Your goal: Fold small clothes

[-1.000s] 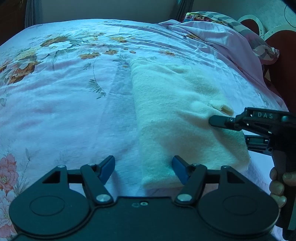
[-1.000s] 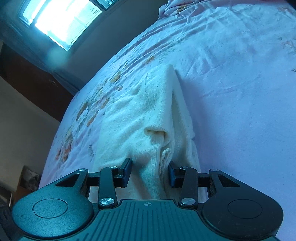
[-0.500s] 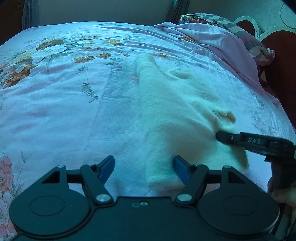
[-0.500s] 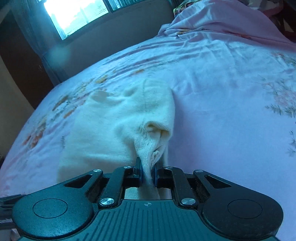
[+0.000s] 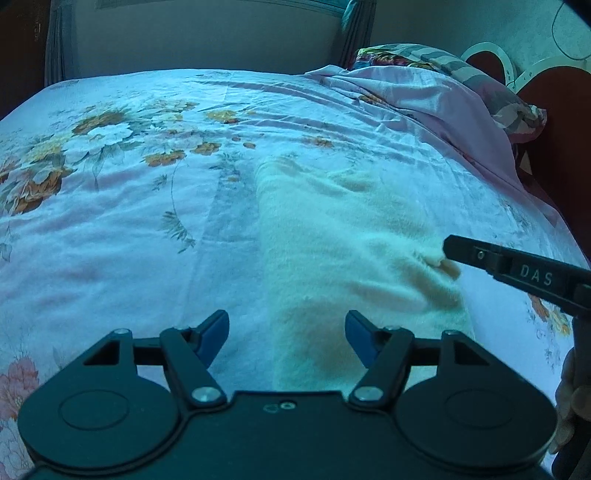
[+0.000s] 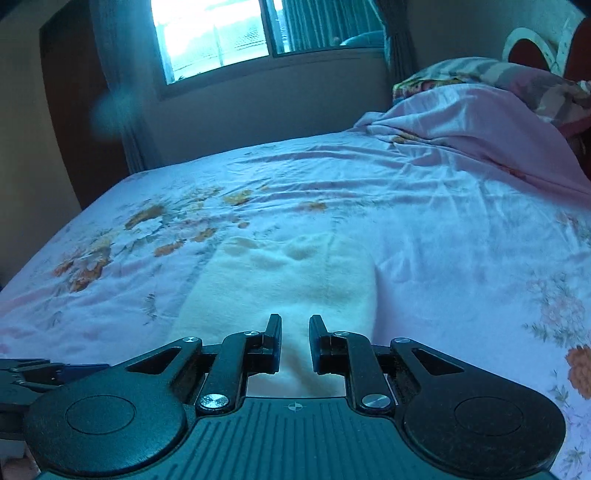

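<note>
The cream garment (image 5: 351, 240) lies in a long strip by the bed's (image 5: 110, 229) near edge, so we hold the left tongs (image 5: 286, 330) wide over its near end and let the right tongs (image 6: 295, 321), just opening to a narrow, empty gap, lift clear.

The folded garment (image 5: 343, 258) lies on the bed (image 5: 147, 229) straight ahead of the left gripper (image 5: 286, 330), its near end between that gripper's fingers. The right gripper (image 6: 294, 341) sits at the garment's right edge, with a bunched blanket (image 6: 480, 129) and pillow (image 6: 491, 74) far ahead to its right. A window (image 6: 214, 33) stands behind the bed.
</note>
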